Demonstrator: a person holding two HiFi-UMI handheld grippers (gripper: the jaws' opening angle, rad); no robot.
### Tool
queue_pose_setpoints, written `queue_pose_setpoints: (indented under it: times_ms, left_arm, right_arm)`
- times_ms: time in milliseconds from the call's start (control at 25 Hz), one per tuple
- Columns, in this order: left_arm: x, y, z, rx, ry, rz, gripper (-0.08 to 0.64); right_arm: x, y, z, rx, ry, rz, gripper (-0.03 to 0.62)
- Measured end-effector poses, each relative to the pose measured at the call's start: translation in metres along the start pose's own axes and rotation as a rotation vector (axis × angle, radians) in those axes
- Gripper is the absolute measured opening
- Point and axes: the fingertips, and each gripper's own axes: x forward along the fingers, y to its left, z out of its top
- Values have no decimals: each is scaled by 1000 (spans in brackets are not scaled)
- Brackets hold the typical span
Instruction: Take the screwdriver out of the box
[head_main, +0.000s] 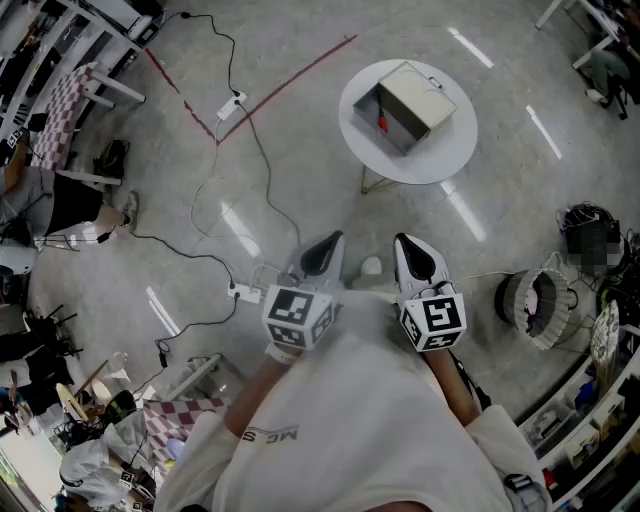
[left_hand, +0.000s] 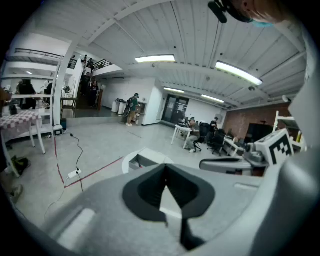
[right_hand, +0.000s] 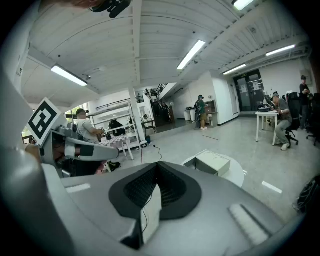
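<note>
A grey box with its lid raised stands on a small round white table some way ahead on the floor. Inside the box shows a bit of red, probably the screwdriver's handle. My left gripper and right gripper are held side by side in front of my chest, far short of the table. Both are shut with nothing between them. In the left gripper view the jaws meet at the tip, with the box beyond. The right gripper points left of the box.
Cables and power strips trail over the concrete floor, with a red tape line left of the table. A round wire-frame thing and shelves stand at the right. A seated person and white benches are at the left.
</note>
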Motion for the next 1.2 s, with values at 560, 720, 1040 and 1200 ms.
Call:
queue_pose_setpoints:
  times_ms: [560, 720, 1040, 1200]
  left_arm:
    - [14, -33, -3, 22, -14, 57, 0]
    - [15, -53, -8, 28, 2, 69, -2]
    - [11, -49, -12, 14, 7, 83, -1]
    - [19, -36, -15, -3, 14, 66, 0]
  right_arm:
    - [-15, -60, -1, 101, -33, -23, 0]
    - [-24, -72, -8, 118, -23, -2, 0]
    - [-20, -66, -19, 147, -9, 18, 0]
    - [-2, -63, -24, 175, 14, 20, 0]
